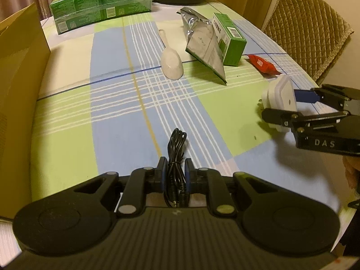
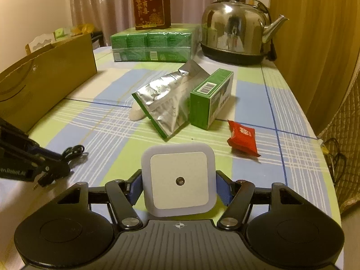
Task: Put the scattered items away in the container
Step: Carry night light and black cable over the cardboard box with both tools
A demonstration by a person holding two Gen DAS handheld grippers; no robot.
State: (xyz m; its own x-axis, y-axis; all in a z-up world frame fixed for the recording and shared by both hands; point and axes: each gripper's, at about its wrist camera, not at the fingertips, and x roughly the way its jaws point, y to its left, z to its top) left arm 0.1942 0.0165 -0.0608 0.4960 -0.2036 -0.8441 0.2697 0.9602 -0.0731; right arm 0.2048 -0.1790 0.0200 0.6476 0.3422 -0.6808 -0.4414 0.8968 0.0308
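My left gripper [image 1: 175, 168] is shut on a coiled black cable [image 1: 176, 144] just above the checked tablecloth; the cable's plugs hang back between the fingers. A white square night light [image 2: 178, 168] stands between the blue pads of my right gripper [image 2: 179, 180], which press on its two sides. From the left wrist view the right gripper [image 1: 283, 103] and the night light [image 1: 281, 92] are at the right. A brown paper bag [image 1: 20, 90] stands at the left edge. A white scoop [image 1: 171, 63], a foil pouch [image 1: 204, 45], a green box [image 1: 229, 38] and a red packet [image 1: 264, 64] lie mid-table.
At the back of the table are a steel kettle [image 2: 231, 33], a wrapped stack of green packs [image 2: 153, 42] and a dark red box [image 2: 150, 4] on top of it. A padded chair [image 1: 310, 29] stands off the table's right edge.
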